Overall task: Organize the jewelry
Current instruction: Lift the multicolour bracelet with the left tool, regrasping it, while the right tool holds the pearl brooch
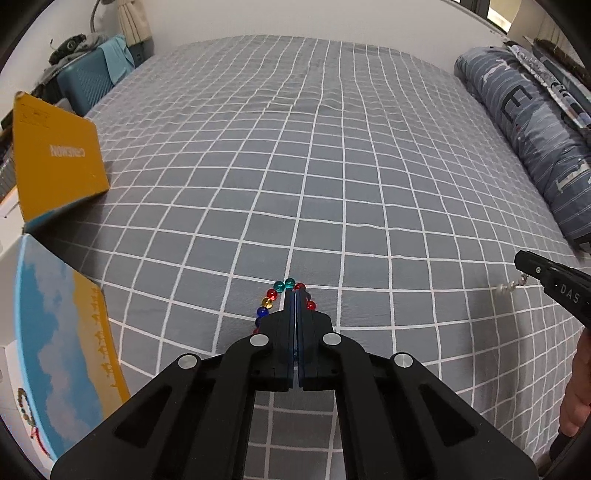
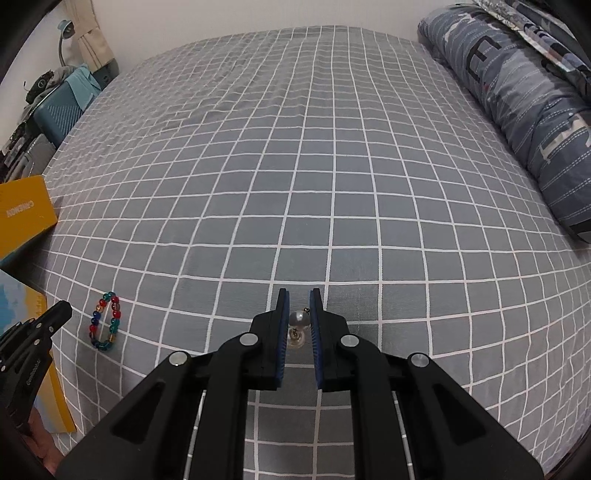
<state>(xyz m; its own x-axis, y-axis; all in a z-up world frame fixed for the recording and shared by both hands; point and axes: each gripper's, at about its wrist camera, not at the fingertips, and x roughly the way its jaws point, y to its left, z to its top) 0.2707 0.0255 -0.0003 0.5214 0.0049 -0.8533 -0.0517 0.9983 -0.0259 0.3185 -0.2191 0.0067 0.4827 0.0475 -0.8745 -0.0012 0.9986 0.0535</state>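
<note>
Bracelet (image 2: 105, 322) lies at nine o'clock of the right hand-held gripper (image 2: 299, 295), whose fingers stand apart around an earring (image 2: 297, 328); left hand-held gripper (image 1: 295, 291), nearer, looks closed beside it.

This was a bedroom in somebody's home, no question. A bed (image 2: 332, 166) under a grey sheet checked with white lines filled nearly the whole view. Along the bed's right edge lay a rolled blue-grey patterned duvet (image 2: 517, 103). Off the bed's far left corner stood a teal suitcase (image 2: 55, 114) heaped with clothes, a desk lamp (image 2: 64, 31) above it, and cream curtains (image 2: 92, 40) against a plain white wall. On the bed's near left edge sat a yellow box (image 1: 55, 162).
</note>
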